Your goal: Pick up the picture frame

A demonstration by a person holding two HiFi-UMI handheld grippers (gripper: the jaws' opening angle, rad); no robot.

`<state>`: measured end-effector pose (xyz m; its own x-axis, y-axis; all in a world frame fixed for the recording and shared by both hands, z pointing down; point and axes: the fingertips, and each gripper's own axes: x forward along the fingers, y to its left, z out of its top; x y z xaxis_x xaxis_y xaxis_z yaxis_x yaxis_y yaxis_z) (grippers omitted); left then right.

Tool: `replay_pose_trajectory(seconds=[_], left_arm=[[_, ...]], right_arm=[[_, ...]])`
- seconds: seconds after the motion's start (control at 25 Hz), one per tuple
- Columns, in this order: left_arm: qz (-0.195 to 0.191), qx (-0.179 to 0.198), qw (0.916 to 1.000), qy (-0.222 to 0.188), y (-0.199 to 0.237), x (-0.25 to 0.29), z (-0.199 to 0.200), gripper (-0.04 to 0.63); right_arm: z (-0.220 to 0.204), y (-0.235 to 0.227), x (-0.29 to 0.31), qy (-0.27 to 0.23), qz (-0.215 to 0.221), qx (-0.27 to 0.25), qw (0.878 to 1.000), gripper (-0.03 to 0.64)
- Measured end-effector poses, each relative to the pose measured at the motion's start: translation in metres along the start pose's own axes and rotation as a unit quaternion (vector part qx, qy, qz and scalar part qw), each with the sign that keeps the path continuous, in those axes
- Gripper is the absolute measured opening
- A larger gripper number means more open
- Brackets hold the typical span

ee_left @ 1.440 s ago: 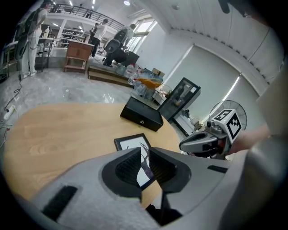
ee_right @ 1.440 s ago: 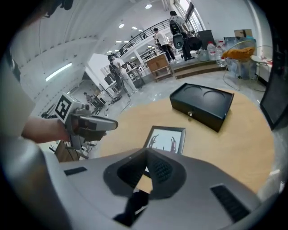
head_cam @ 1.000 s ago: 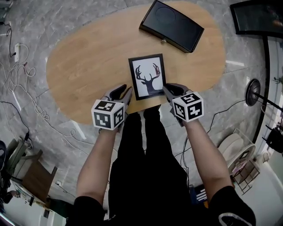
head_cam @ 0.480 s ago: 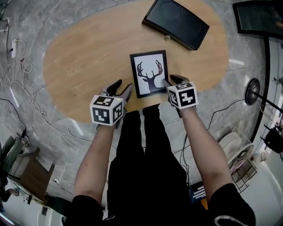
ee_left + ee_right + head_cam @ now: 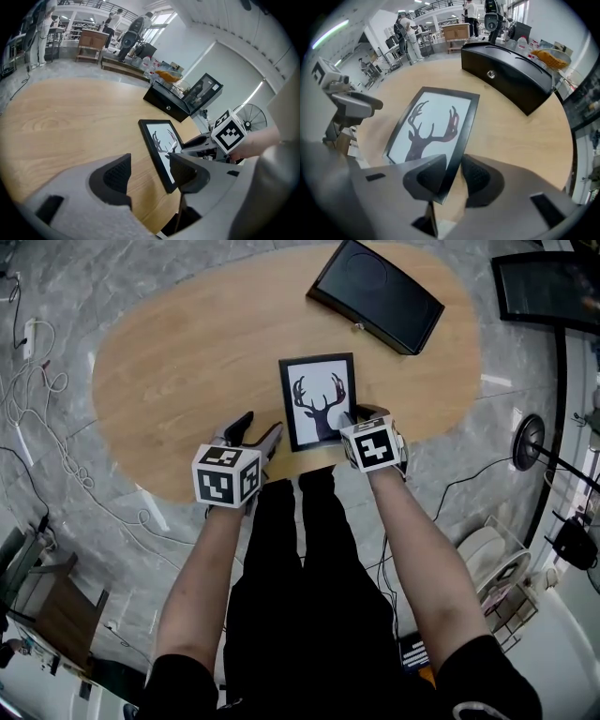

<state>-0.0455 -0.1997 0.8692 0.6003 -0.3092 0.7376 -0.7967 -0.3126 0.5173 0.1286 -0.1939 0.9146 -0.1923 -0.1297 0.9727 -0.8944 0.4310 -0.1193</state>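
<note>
On the right gripper (image 5: 451, 168) the jaws were closing astride the right-hand edge of the picture frame (image 5: 431, 124), close to its near corner. One pad sat over the glass and the other outside it, with no clear pinch yet. Over on the left gripper (image 5: 150, 165) the jaws were opening wide with only bare wood between them, the frame's left edge just beside the inner jaw. The frame lay flat, deer print up, near the front edge of the table (image 5: 187, 362), between the two grippers. A black box (image 5: 375, 294) sat well beyond it. This looked like the grasp step, with the lift not begun. Next, by my reading, the right needed to finish its pinch squarely on that thin rail. The left probably needed to take the opposite edge too, so the frame would rise level.
</note>
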Motion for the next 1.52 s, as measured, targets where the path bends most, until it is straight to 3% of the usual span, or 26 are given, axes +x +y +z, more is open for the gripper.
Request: replay_pose_trajectory(seconds=[0.24,0.48,0.72,1.0,1.36,1.52], left_arm=[[-0.005,-0.003,1.0000,0.001,0.001,-0.001,-0.004,0.267],[-0.011,0.009,0.9999,0.004,-0.008,-0.018,-0.001,0.267],[-0.011,0.003,0.9999,0.004,-0.008,-0.041,0.010,0.265],[-0.033,-0.016,0.9991,-0.021,-0.036,-0.072,0.045,0.265],[-0.077,0.004,0.9956,-0.054,-0.096,-0.123,0.095,0.265],[-0.105,0.011,0.9920,-0.069,-0.120,-0.145,0.113,0.265]], right_arm=[[-0.001,-0.005,0.003,-0.012,-0.015,0.023,1.000,0.099],[-0.002,-0.013,-0.001,-0.017,0.018,0.089,0.996,0.077],[0.002,-0.008,-0.021,-0.029,0.024,0.077,0.996,0.071],[0.024,0.006,-0.079,-0.077,0.055,0.119,0.988,0.071],[0.070,0.025,-0.188,-0.175,0.111,0.157,0.966,0.071],[0.089,0.035,-0.230,-0.208,0.128,0.151,0.958,0.071]])
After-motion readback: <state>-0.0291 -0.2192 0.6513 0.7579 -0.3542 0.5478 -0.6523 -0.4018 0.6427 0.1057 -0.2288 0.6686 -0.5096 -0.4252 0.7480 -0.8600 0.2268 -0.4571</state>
